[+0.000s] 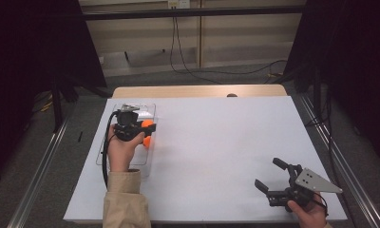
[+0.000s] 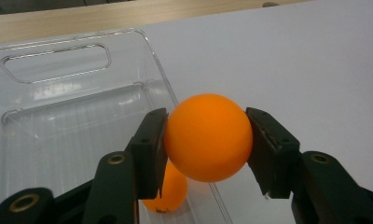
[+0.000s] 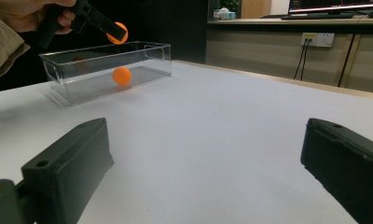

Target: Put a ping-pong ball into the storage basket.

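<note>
My left gripper (image 2: 207, 140) is shut on an orange ball (image 2: 208, 137), both pads pressed to its sides. It holds the ball (image 1: 147, 124) just above the right rim of a clear plastic bin (image 1: 147, 108). A second orange ball (image 2: 173, 193) lies on the bin's floor below; from the right gripper view that ball (image 3: 121, 75) rests inside the bin (image 3: 72, 88) while the held ball (image 3: 118, 33) hangs over it. My right gripper (image 1: 270, 174) rests at the table's near right, jaws wide apart with nothing between them, seen also in its own view (image 3: 203, 163).
A white sheet (image 1: 216, 142) covers the table, with a wooden strip (image 1: 197, 90) along its far edge. Black curtains flank both sides, and cables trail on the floor behind. The bin has a handle cut-out (image 2: 56, 60) at its far end.
</note>
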### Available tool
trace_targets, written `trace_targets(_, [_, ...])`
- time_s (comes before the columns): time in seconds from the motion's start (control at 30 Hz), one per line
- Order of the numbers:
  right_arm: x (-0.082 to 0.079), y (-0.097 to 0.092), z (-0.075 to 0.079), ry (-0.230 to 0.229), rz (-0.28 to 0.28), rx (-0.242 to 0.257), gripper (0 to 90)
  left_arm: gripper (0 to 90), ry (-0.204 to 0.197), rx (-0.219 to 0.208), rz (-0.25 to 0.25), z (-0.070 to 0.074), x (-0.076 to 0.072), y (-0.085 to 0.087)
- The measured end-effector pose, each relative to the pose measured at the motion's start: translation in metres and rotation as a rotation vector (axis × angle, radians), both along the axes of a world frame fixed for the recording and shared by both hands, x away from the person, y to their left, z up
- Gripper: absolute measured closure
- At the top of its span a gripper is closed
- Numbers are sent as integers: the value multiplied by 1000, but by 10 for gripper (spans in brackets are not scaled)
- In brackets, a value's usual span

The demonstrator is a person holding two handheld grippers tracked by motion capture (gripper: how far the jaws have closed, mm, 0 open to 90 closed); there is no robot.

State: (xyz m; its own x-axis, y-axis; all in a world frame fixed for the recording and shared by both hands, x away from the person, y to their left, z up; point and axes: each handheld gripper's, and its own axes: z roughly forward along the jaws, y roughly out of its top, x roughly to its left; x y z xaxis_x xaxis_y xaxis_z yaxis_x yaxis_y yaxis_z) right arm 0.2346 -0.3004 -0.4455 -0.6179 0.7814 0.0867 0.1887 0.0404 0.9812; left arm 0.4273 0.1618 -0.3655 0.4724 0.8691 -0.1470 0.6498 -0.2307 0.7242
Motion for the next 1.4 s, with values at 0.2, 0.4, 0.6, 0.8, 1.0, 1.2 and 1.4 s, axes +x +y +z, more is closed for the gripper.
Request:
trace_targets(0.2, [0,0,0,1,0,-1,12,510,-2,2,7,0,0,2])
trace_targets(0.4, [0,0,0,0,1,0,11,510,-6,6,17,0,0,6])
trace_targets(0.6, [0,0,0,-1,1,-1,12,510,-9,12,24,0,-1,9])
trace_targets(0.8, [0,0,0,-1,1,-1,12,510,-7,18,38,-1,-1,13])
trace_targets(1.0, [0,0,0,0,1,-1,12,510,-16,26,45,-2,-1,16])
trace_targets(1.2, [0,0,0,0,1,-1,12,510,-18,32,53,-3,-1,19])
trace_targets(1.4, [0,0,0,1,-2,1,12,510,-17,33,64,-4,-1,21])
